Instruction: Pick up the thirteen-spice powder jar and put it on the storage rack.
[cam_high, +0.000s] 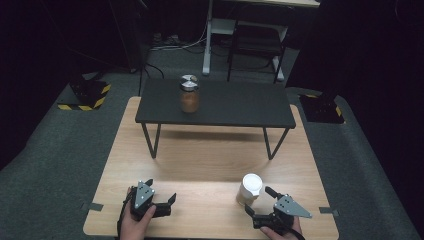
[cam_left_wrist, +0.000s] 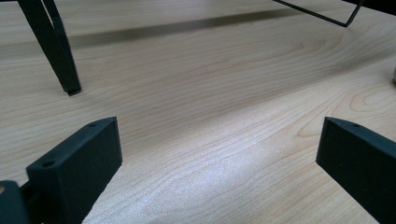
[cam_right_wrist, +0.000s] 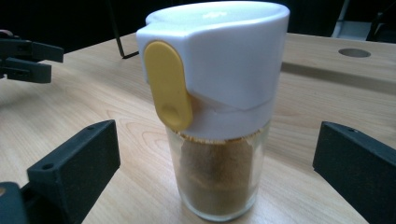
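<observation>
A glass jar (cam_high: 249, 189) (cam_right_wrist: 215, 70) with a white lid, a yellow tab and brown powder stands upright on the wooden table (cam_high: 200, 165) at the front right. My right gripper (cam_high: 257, 200) (cam_right_wrist: 217, 140) is open just behind it, its jaws wide on either side and not touching it. My left gripper (cam_high: 161, 191) (cam_left_wrist: 219, 140) rests open near the front left edge, with only bare wood between its jaws. A second jar (cam_high: 189, 95) with brown contents and a metal lid stands on the low black shelf (cam_high: 240, 107).
The black shelf spans the back of the table on thin legs (cam_left_wrist: 65, 60), with open space beneath it. Dark carpet surrounds the table. A chair and a desk frame (cam_high: 250, 40) stand beyond it. The left gripper (cam_right_wrist: 23, 56) appears far off in the right gripper view.
</observation>
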